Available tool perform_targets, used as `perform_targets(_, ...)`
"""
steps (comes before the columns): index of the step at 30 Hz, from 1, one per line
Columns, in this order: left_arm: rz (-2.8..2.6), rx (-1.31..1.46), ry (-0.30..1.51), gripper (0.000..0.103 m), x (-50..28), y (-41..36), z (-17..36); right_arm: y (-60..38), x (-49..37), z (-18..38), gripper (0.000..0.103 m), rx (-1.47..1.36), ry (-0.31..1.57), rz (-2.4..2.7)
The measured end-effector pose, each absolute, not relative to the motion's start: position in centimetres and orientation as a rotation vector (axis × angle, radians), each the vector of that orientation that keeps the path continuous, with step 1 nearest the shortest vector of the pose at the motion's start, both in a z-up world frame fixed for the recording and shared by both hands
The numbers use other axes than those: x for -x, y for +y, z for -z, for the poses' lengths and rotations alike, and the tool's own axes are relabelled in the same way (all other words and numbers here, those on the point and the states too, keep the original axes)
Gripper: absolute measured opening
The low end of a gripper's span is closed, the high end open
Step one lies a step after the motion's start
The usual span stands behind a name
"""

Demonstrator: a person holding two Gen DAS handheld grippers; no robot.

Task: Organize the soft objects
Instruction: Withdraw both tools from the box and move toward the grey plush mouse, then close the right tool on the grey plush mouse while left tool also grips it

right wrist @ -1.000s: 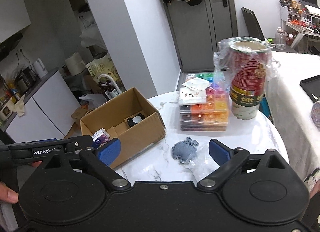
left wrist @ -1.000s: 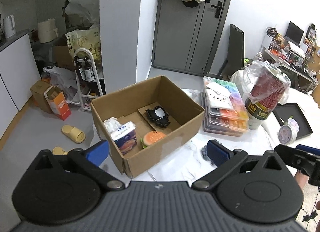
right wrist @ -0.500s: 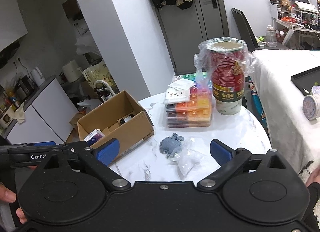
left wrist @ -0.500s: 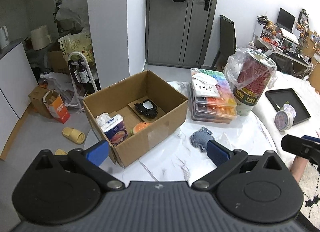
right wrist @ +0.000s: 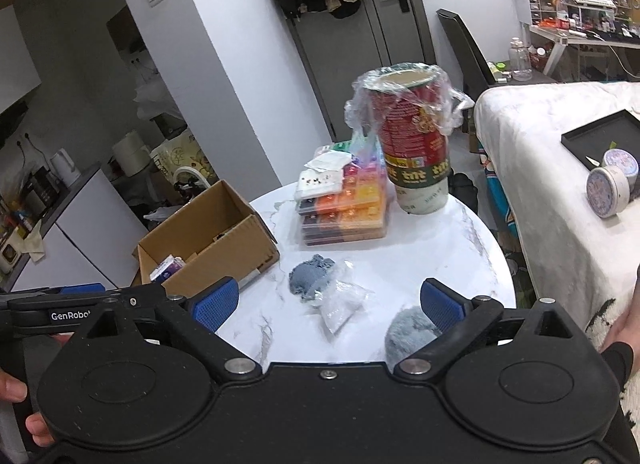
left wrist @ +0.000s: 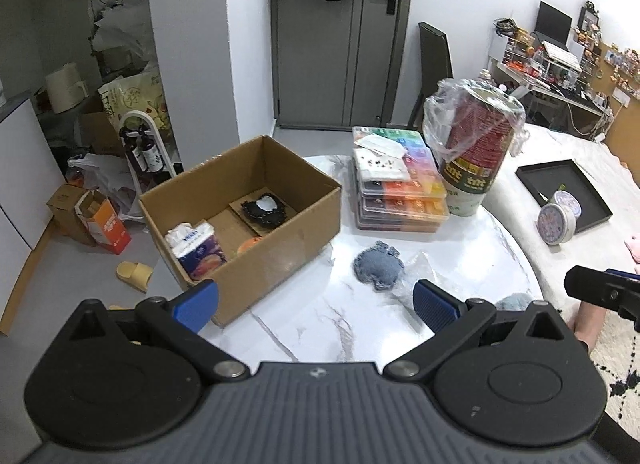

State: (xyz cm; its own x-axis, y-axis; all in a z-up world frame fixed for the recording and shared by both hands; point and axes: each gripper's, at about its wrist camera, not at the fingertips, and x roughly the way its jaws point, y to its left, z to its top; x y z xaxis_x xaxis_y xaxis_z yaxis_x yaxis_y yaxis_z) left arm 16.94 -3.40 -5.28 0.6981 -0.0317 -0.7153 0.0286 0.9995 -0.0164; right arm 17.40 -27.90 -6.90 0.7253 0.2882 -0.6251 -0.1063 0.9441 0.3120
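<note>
We hold the left gripper [left wrist: 314, 302] and right gripper [right wrist: 328, 304] over the marble table [left wrist: 360, 328], jaws spread wide, nothing gripped. Grey soft toy [left wrist: 378, 266] centre frame, right of cardboard box [left wrist: 296, 232]; fluffy grey ball [right wrist: 410, 332] lower right.

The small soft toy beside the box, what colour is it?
Grey-blue soft toy, clearest in the left wrist view.

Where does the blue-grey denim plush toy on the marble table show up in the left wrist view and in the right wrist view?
Left wrist: denim plush toy lies right of centre, just right of the cardboard box.
Right wrist: the toy lies centre-left, against a clear plastic bag.
Shared landmark: the stacked colourful bead organizers sit behind it in both.
</note>
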Motion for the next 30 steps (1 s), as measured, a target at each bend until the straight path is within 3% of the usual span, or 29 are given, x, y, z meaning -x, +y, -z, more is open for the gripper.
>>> perform_targets(17, 0.123, -0.003, 0.822, 0.100, -17.3, -6.4, 8.1, -31.2, -16.8, 11.0, 0.097, -0.362, 0.761, -0.171)
perform_targets(24, 0.174, -0.015, 0.831, 0.099, -17.4, -8.8, 9.5, -33.1, -17.0, 13.0, 0.089, -0.419, 0.769, -0.151)
perform_targets(30, 0.220, -0.002, 0.844, 0.090, -17.8, -10.8, 10.4, -34.7, -17.3, 15.2, 0.076, -0.509, 0.763, -0.142)
